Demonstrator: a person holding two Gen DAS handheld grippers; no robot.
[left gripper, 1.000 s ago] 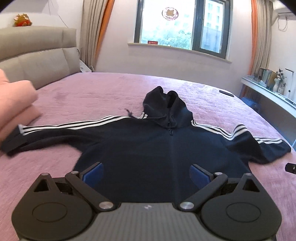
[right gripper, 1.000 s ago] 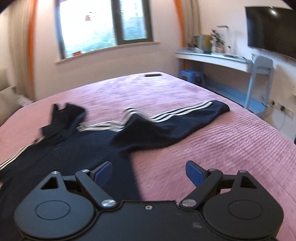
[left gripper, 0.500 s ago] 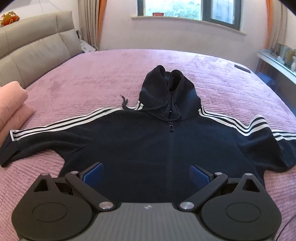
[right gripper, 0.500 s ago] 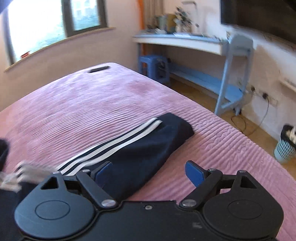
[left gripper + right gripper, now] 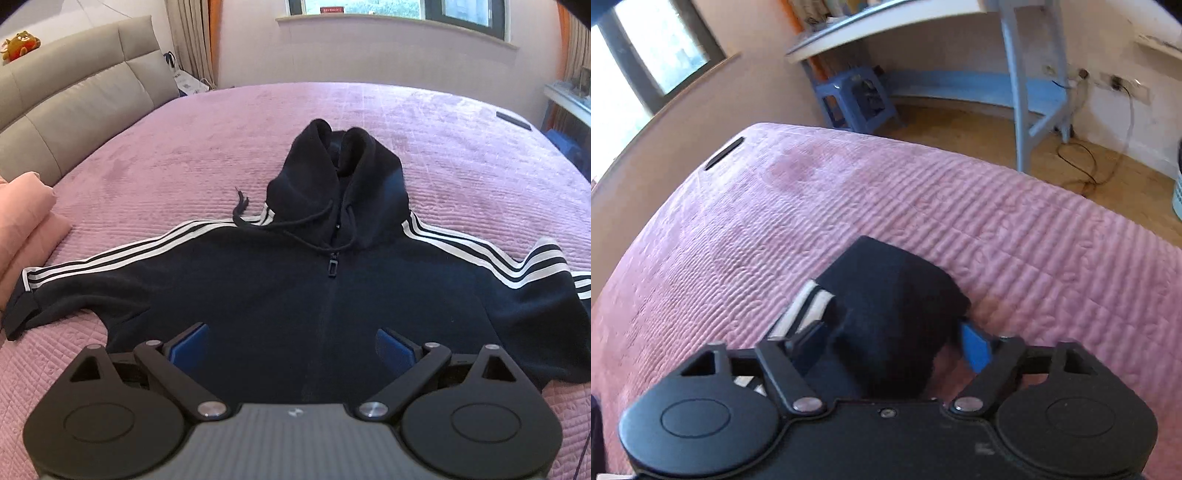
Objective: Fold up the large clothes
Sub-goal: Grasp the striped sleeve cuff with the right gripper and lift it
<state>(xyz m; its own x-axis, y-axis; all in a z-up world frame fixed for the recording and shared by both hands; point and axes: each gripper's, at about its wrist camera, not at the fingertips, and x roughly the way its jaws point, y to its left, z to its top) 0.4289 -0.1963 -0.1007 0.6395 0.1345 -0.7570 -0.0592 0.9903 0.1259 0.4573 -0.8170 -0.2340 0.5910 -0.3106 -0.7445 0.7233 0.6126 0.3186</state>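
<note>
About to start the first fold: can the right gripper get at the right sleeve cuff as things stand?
Probably yes. The right gripper is open and the cuff already lies between its fingers, flat on the bedspread, with nothing over it.

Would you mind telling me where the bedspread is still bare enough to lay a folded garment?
Bare bedspread lies beyond the hood, toward the window wall, and past the sleeve cuff toward the bed's edge. It is crowded along the hoodie, and by the pink bedding beside its other sleeve.

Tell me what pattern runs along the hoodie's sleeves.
White stripes on the navy hoodie sleeves, clearest in the left wrist view.
</note>
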